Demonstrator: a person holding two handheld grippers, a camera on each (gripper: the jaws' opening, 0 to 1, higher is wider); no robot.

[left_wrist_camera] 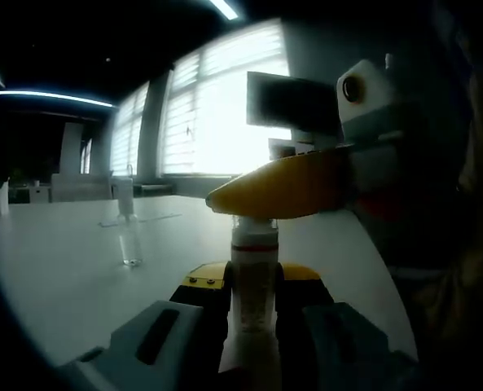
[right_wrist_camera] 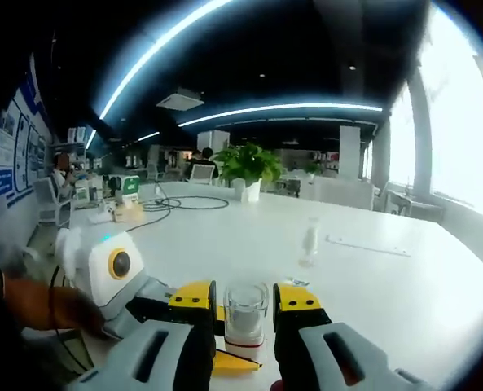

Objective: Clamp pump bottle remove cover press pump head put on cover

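Left gripper (left_wrist_camera: 253, 303) of mine, yellow-tipped with grey jaws, is clamped tight on the clear plastic pump bottle (left_wrist_camera: 252, 301), jaws pressed against both sides of its body. Bottle stands upright between them on the white table (left_wrist_camera: 70, 269), with a white collar and thin red ring at its neck.

Right gripper (right_wrist_camera: 245, 314) has its 2 yellow-tipped jaws closed in on the small clear cylindrical cover (right_wrist_camera: 246, 310); cover sits between the pads, touching both as far as I can tell, directly over the bottle's red-ringed collar. Whether cover is seated on the bottle or lifted just off it, cannot tell. In the left gripper view, the right gripper (left_wrist_camera: 290, 187) comes in from the right, a yellow jaw crossing over the bottle top and hiding the pump head.

Small clear bottle (left_wrist_camera: 129, 236) stands alone farther out on the table, well apart from both grippers. Potted green plant (right_wrist_camera: 248, 169) sits at the far side, black cables (right_wrist_camera: 180, 204) near it. Bright windows with blinds (left_wrist_camera: 217, 106) behind.
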